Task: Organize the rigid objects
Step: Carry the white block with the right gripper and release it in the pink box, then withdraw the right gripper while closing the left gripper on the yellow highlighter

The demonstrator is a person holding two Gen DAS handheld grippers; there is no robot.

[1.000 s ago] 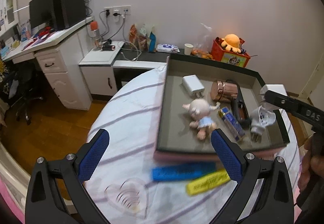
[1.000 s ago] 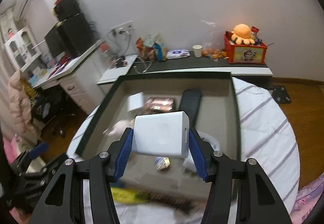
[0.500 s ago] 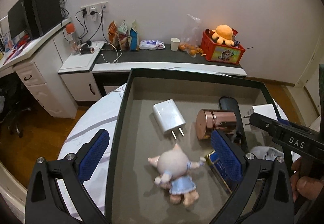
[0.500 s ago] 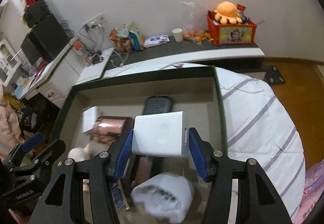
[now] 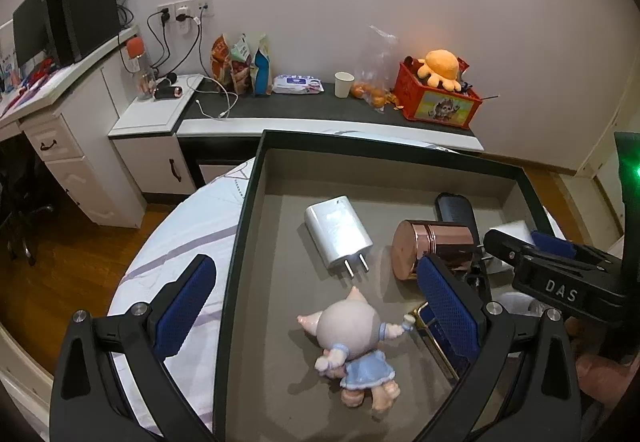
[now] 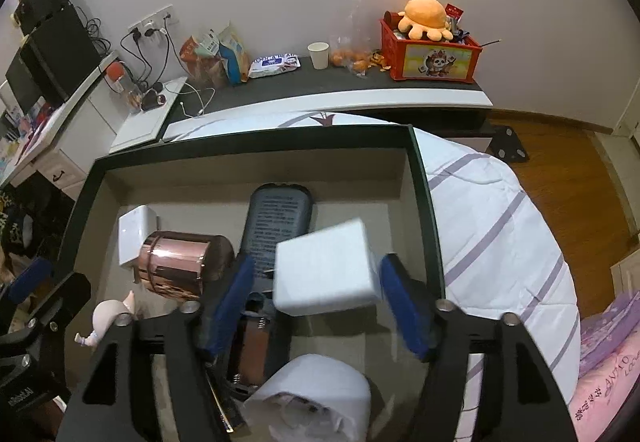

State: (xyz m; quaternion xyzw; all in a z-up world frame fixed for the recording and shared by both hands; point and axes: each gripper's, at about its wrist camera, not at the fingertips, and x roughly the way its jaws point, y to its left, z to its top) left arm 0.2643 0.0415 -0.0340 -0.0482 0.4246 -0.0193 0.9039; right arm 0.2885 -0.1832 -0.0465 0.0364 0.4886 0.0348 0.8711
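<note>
Right jaws: the right gripper (image 6: 320, 294) is opening; the white rectangular plastic block (image 6: 326, 266) is between the blue pads (image 6: 236, 294) but gaps show on both sides, so nothing presses on it and it looks tilted and blurred, apparently dropping free.

Block landing risk: directly below the jaws lie a dark grey flat remote-like device (image 6: 280, 218) and a white rounded plug adapter (image 6: 312, 398); judged from this, the block may land on either one, bounce, and come to rest crooked or leaning on the wall of the dark-rimmed shallow tray (image 6: 424, 202).

Right-side escape: the tray's wall stands just right of the right pad; a bounce that way could send the block out onto the white striped cloth (image 6: 500, 226).

Neighbour knock: a shiny copper-coloured metal cylinder (image 6: 180, 262) lies on its side just left of the jaws; a nudge could set it rolling into the white flat wall charger (image 6: 134, 238).

Left jaws: the left gripper (image 5: 316, 306) stands wide open and empty above the tray, with a pale pig-like figurine in a blue dress (image 5: 356, 346) between and just below its pads.

Collision risk: the two grippers hang close together; a careless lowering of the left could clip the figurine or the right tool.
</note>
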